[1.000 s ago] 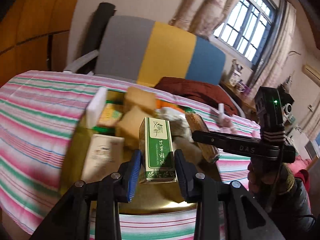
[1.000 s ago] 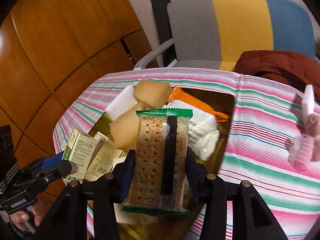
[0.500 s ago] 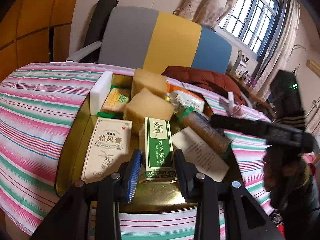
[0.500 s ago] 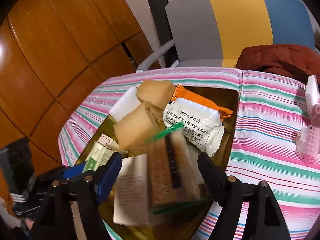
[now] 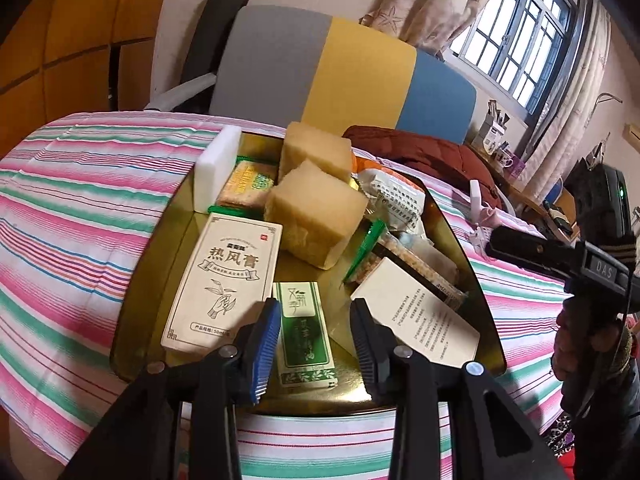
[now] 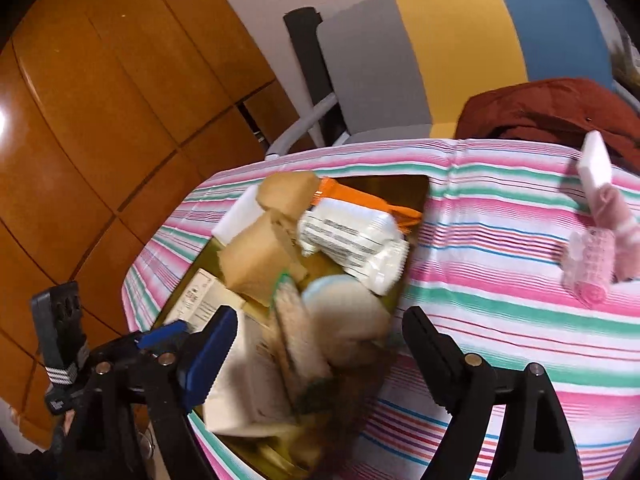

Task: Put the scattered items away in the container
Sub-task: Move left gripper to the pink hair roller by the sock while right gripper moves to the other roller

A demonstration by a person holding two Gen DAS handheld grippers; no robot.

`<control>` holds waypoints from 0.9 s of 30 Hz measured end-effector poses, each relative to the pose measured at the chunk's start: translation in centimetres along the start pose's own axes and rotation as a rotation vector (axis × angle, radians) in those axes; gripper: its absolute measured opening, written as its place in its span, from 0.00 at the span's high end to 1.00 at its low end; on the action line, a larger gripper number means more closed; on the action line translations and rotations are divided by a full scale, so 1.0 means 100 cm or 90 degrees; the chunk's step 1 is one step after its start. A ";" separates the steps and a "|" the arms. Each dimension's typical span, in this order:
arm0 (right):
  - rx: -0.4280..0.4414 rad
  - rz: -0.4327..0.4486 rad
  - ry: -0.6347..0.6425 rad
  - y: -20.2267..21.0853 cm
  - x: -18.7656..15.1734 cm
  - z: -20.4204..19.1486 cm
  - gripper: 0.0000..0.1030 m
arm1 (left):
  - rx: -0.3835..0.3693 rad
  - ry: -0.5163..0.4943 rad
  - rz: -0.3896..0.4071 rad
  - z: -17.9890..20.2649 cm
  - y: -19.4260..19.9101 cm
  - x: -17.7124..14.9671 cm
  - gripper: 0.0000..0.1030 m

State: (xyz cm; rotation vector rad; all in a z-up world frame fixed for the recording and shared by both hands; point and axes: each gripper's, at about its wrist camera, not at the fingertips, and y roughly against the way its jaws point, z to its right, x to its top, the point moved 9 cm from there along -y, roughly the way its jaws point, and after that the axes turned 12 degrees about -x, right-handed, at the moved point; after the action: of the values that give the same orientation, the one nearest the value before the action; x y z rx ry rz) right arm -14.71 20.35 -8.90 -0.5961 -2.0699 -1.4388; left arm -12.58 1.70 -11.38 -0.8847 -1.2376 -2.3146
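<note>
A gold tray [image 5: 180, 236] on the striped tablecloth holds sponges [image 5: 316, 216], a cream box [image 5: 224, 276], a white packet [image 6: 352, 240] and a card [image 5: 416, 316]. A small green box [image 5: 306, 332] lies flat on the tray floor between the jaws of my left gripper [image 5: 316, 344]. Those jaws are opening, and a gap shows beside the right pad. My right gripper [image 6: 316, 344] hangs over the tray's near right corner, its jaws opening wide with nothing pressed between them. Below it, blurred, a cracker pack [image 6: 296, 340] rests among the items; the left wrist view shows the cracker pack [image 5: 404, 264] beside the card.
A pink hair roller [image 6: 588, 264] and a white block [image 6: 596, 164] lie on the cloth right of the tray. Behind the table stand a grey, yellow and blue chair [image 5: 320, 76] and a red jacket [image 5: 420, 152]. Wood panelling [image 6: 100, 120] is at the left.
The left gripper sank with the green box onto the tray floor and its pads eased off. The right gripper let go of the cracker pack, which dropped into the tray, and spread wide.
</note>
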 end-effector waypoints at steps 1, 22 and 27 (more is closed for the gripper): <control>-0.009 0.001 -0.001 0.003 -0.001 0.007 0.17 | 0.001 -0.003 0.004 0.000 0.002 0.000 0.65; -0.312 0.012 -0.150 0.137 -0.025 0.269 0.00 | -0.116 -0.136 -0.046 0.143 -0.046 0.029 0.59; -0.366 0.014 -0.244 0.166 -0.025 0.345 0.00 | -0.147 -0.167 -0.110 0.189 -0.078 0.012 0.58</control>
State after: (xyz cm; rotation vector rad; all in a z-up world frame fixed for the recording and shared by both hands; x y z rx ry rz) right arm -8.60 58.24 -8.56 -1.1960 -1.8874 -2.0499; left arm -11.30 21.78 -7.37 -1.2387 -1.2047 -2.5820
